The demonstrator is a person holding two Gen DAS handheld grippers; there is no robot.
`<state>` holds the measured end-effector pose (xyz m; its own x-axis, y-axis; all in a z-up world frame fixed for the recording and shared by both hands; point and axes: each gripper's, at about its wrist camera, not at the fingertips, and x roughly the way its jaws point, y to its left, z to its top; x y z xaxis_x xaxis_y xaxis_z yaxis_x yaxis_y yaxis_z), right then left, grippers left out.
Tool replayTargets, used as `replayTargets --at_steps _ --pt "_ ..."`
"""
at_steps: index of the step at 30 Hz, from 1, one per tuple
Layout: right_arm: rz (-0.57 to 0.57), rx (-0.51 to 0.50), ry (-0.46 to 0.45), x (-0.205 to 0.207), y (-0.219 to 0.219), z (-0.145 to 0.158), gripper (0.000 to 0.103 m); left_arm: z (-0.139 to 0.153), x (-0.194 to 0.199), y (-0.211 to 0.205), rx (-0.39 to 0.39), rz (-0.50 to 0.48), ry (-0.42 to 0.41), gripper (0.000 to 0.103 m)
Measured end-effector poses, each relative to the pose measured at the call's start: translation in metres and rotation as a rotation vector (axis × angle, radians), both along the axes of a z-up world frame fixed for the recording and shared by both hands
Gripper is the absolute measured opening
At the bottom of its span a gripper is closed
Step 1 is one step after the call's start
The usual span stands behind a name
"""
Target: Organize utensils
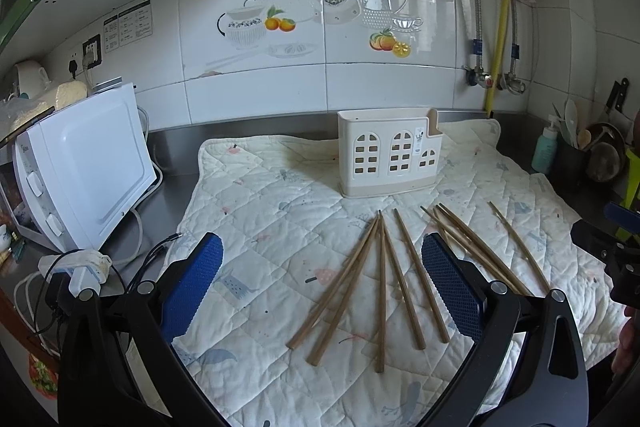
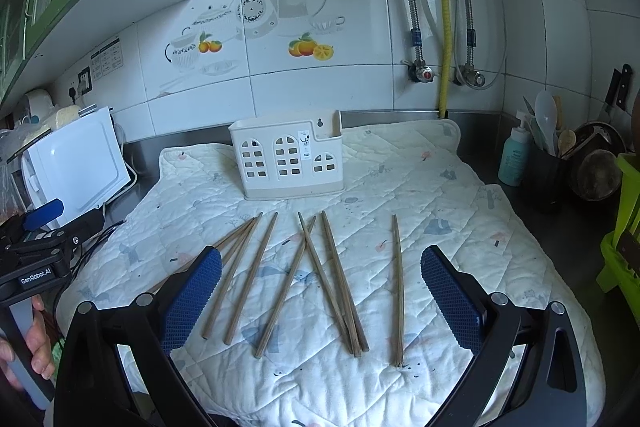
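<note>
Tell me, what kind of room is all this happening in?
Most likely a home kitchen. A white microwave sits on a steel counter below a tiled wall with teapot-and-fruit decals. A dark pot of cooking utensils stands in the corner, and chopsticks lie before a cream utensil holder.

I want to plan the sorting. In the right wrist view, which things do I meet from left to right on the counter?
White microwave → cream utensil holder → lone chopstick → teal soap bottle → dark pot of spoons → green rack.
</note>
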<state>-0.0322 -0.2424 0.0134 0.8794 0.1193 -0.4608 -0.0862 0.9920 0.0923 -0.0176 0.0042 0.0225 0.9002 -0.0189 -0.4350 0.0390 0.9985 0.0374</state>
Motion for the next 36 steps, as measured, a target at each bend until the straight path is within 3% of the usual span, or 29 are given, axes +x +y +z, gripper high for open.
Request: replayTargets --at_steps 9,16,18,20,23,28,36 --pt "-0.01 -0.011 0.011 0.001 -0.004 -0.005 0.096 -0.005 0.006 0.012 -0.036 0.01 0.005 0.098" --pt "-0.028 -0.024 0.014 0.002 -0.008 -0.01 0.095 -0.011 0.011 0.026 -0.02 0.028 -0.011 0.098" --pt "-0.036 -0.027 0.015 0.002 -0.01 -0.012 0.094 -0.015 0.014 0.031 -0.01 0.027 -0.008 0.098" --pt "-0.038 -0.025 0.018 0.002 -0.011 -0.014 0.086 -0.017 0.017 0.035 -0.002 0.026 -0.004 0.098" --pt "-0.041 -0.014 0.032 0.006 -0.017 -0.019 0.083 -0.024 0.023 0.04 0.021 0.009 0.015 0.088" --pt "-0.057 -0.014 0.053 0.011 -0.024 -0.028 0.08 -0.046 0.036 0.047 -0.02 -0.059 0.096 0.069" --pt "-0.074 -0.005 0.107 0.018 -0.033 -0.048 0.076 -0.09 0.052 0.041 -0.017 -0.187 0.22 0.039"
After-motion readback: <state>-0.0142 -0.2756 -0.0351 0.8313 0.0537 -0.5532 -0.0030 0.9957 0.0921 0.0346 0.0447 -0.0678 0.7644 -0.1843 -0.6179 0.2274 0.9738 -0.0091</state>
